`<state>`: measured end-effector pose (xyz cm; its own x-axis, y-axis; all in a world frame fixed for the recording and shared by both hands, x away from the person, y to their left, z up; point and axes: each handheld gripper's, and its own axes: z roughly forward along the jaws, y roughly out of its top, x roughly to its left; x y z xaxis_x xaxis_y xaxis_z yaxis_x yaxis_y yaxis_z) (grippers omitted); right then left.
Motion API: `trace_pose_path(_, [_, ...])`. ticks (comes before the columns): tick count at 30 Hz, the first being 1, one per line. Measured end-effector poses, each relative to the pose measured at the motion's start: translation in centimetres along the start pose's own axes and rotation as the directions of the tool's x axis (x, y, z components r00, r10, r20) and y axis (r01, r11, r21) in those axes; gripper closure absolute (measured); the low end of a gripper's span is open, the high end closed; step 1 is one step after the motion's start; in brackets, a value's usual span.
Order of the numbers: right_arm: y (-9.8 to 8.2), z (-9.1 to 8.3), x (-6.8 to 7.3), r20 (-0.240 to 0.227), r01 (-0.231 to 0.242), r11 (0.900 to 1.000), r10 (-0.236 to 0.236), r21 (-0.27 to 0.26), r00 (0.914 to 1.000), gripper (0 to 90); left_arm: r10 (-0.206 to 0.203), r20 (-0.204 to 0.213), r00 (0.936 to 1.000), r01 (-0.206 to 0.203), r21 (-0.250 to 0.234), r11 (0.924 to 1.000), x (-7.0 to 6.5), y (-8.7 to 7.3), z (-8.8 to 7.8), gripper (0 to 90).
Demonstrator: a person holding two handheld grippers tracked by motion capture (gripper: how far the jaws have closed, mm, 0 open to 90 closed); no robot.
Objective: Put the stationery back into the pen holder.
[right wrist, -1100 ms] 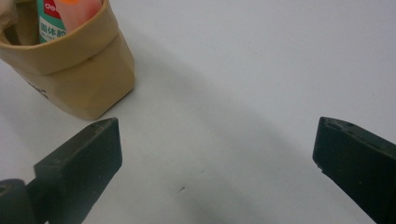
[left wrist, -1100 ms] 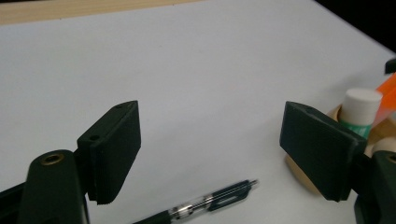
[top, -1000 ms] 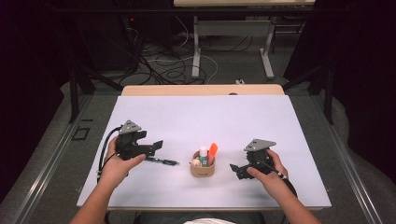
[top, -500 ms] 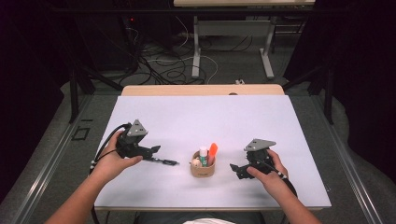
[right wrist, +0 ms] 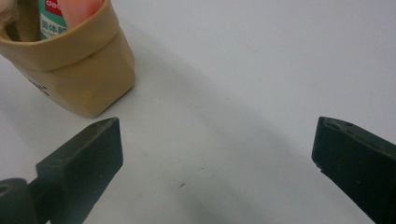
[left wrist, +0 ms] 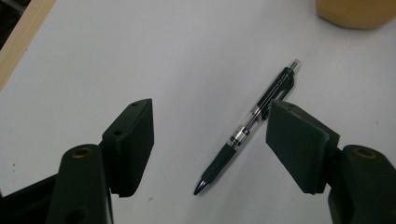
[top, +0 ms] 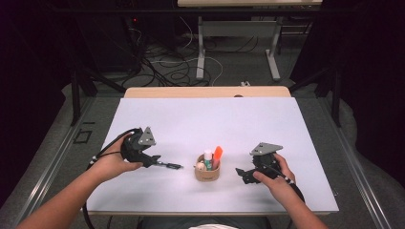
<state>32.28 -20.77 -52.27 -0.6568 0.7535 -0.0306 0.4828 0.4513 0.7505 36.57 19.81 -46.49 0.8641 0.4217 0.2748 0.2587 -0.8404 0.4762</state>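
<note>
A black click pen [left wrist: 247, 135] lies flat on the white table [top: 200, 119], its tip toward me in the left gripper view. My left gripper [left wrist: 210, 109] straddles it. The jaws have just been closing, with the pen between them. The right pad [left wrist: 299, 144] sits at the pen's clip and the left pad [left wrist: 133, 140] stands well apart, so nothing is gripped. From above, the left gripper [top: 152, 160] points right, toward the pen [top: 167, 165]. My right gripper [top: 243, 174] rests open just right of a tan cup [top: 207, 172]; its own view shows the right gripper [right wrist: 217, 128] with wide jaws over bare table.
The tan cup [right wrist: 79, 70] holds an orange marker [top: 217, 155], a glue stick [top: 208, 156] and a pale item. A wooden strip [top: 205, 91] borders the table's far edge. Beyond it are desk legs and cables on the floor.
The left forearm has swung out toward the left while its gripper stays over the pen. The right hand and the cup have not moved.
</note>
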Motion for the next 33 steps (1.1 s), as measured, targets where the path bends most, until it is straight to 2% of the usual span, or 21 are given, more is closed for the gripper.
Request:
trace_pose_path(5, [0.0,0.0,0.1,-0.002,-0.001,1.000,0.001,-0.002,1.0000,1.6,0.059,0.023,0.9980,-0.060,0.039,0.9975,-0.2,-0.2,0.4,34.5])
trace_pose_path(6, [0.1,0.1,0.0,-0.002,0.019,1.000,-0.019,-0.007,0.9998,1.6,0.073,0.022,0.9971,-0.074,0.059,0.9955,-0.3,-0.2,0.4,35.4])
trace_pose_path(8, [0.0,0.0,0.1,-0.001,0.008,1.000,-0.008,-0.005,1.0000,1.6,0.097,0.029,0.9948,-0.100,0.086,0.9913,-0.6,-0.3,0.6,36.3])
trace_pose_path(13, [-0.1,0.0,0.1,0.002,0.008,1.000,-0.008,-0.005,1.0000,1.6,0.151,0.044,0.9876,-0.155,0.145,0.9772,-0.9,-0.4,0.8,37.3])
trace_pose_path(14, [-0.1,0.0,0.1,0.002,0.006,1.000,-0.006,-0.004,1.0000,1.6,0.169,0.049,0.9845,-0.175,0.164,0.9709,-0.8,-0.4,0.8,37.3])
trace_pose_path(17, [0.0,0.0,0.1,-0.001,0.009,1.000,-0.009,-0.004,1.0000,1.7,0.199,0.060,0.9783,-0.207,0.194,0.9589,-0.8,-0.2,0.9,38.6])
trace_pose_path(19, [0.0,0.0,0.1,-0.002,0.016,1.000,-0.016,-0.002,0.9999,1.6,0.218,0.094,0.9715,-0.234,0.225,0.9459,-0.7,-0.1,0.9,40.6])
trace_pose_path(21, [0.0,0.0,0.2,-0.002,0.017,1.000,-0.017,-0.004,0.9998,1.6,0.250,0.120,0.9607,-0.273,0.241,0.9314,-0.7,0.1,0.9,41.7])
trace_pose_path(23, [0.0,0.0,0.2,-0.002,0.017,1.000,-0.017,-0.006,0.9999,1.6,0.277,0.123,0.9529,-0.300,0.258,0.9182,-0.7,0.3,0.9,42.7])
trace_pose_path(26, [0.0,0.0,0.2,-0.007,0.021,1.000,-0.021,-0.007,0.9998,1.6,0.334,0.145,0.9315,-0.361,0.249,0.8989,-0.7,0.7,0.9,45.4])
trace_pose_path(28, [0.0,0.0,0.2,-0.008,0.017,1.000,-0.017,-0.009,0.9998,1.6,0.366,0.154,0.9177,-0.395,0.258,0.8816,-0.8,0.9,1.2,45.7])
trace_pose_path(29, [0.0,0.0,0.2,-0.008,0.019,1.000,-0.019,-0.010,0.9998,1.6,0.376,0.153,0.9137,-0.405,0.263,0.8756,-0.9,0.9,1.4,45.7])
trace_pose_path(30, [0.0,0.0,0.2,-0.009,0.019,1.000,-0.019,-0.009,0.9998,1.6,0.390,0.153,0.9078,-0.419,0.272,0.8664,-1.0,1.0,1.6,45.6])
trace_pose_path(33, [0.0,-0.1,0.2,-0.010,0.017,1.000,-0.017,-0.007,0.9998,1.6,0.410,0.165,0.8972,-0.441,0.280,0.8527,-1.0,1.0,2.3,47.5])
